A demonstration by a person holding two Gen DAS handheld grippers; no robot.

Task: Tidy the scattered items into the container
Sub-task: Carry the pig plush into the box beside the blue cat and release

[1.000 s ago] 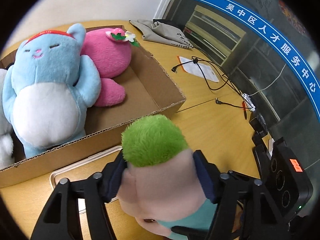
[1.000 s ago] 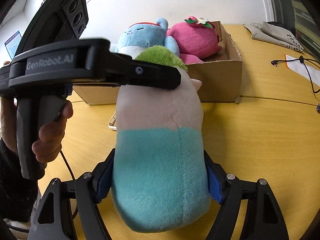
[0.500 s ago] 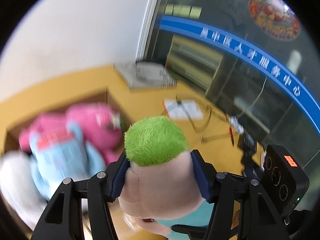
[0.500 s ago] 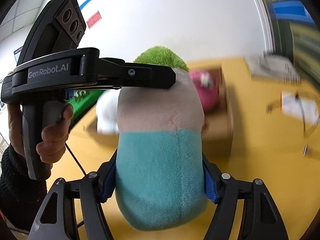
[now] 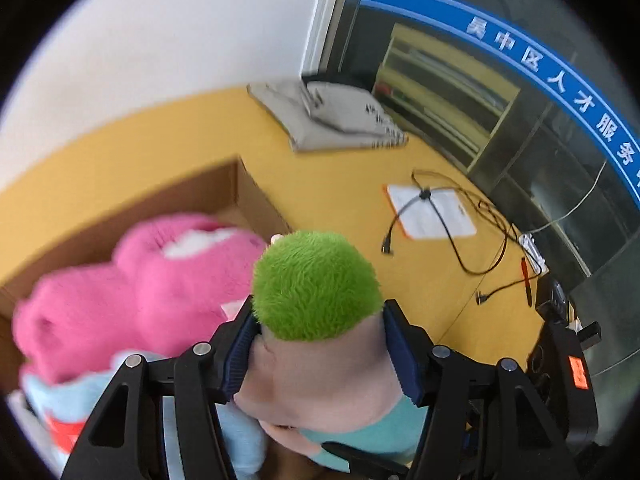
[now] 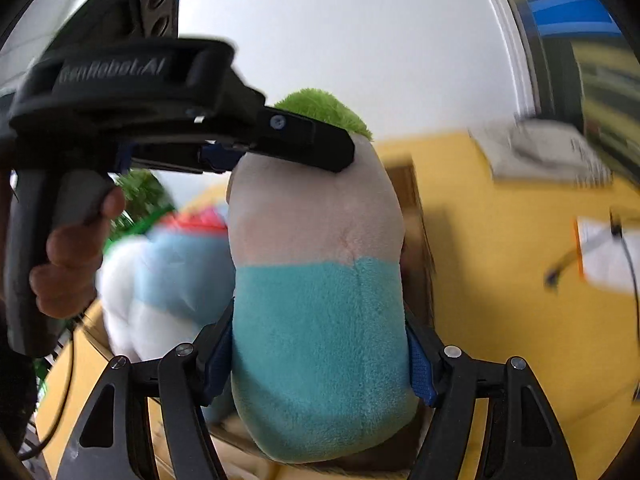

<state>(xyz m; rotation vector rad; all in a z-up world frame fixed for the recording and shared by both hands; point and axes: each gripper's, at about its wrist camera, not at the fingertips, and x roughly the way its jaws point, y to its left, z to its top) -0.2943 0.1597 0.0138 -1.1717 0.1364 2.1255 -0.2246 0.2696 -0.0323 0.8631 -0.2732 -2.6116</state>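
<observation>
Above the open cardboard box point(image 5: 248, 192), a green-haired plush toy point(image 5: 316, 292) hangs in the air, carried by both claws at once. Its head has a tuft of bright green fur, the middle of its body is pale pink-beige, and its lower part is teal. The left claw point(image 5: 316, 344) grips the toy just below the green hair, its blue pads pressed into the pale plush on both sides. The right claw point(image 6: 320, 356) clamps the teal lower body, its blue pads sunk into the fabric on either side. From the right wrist view, the left claw's black finger lies across the toy's head, and a person's hand point(image 6: 72, 264) wraps the dark handle of that tool at the left edge.

Inside the box lies a pink plush point(image 5: 136, 284), blurred, and next to it a light blue plush point(image 6: 188, 264) with a white belly and a red band. The carried toy is in front of and above these two; whether it touches them cannot be told. The box stands on a yellow worktop point(image 5: 344, 200). Farther back on the worktop lies a folded grey cloth point(image 5: 332, 120) near the wall. To the right is a white sheet of paper point(image 5: 432, 210) with an orange edge, and black cables point(image 5: 476, 236) run over and beside it. A dark glass wall with a blue banner point(image 5: 560, 84) of white characters rises behind the worktop's right side.
</observation>
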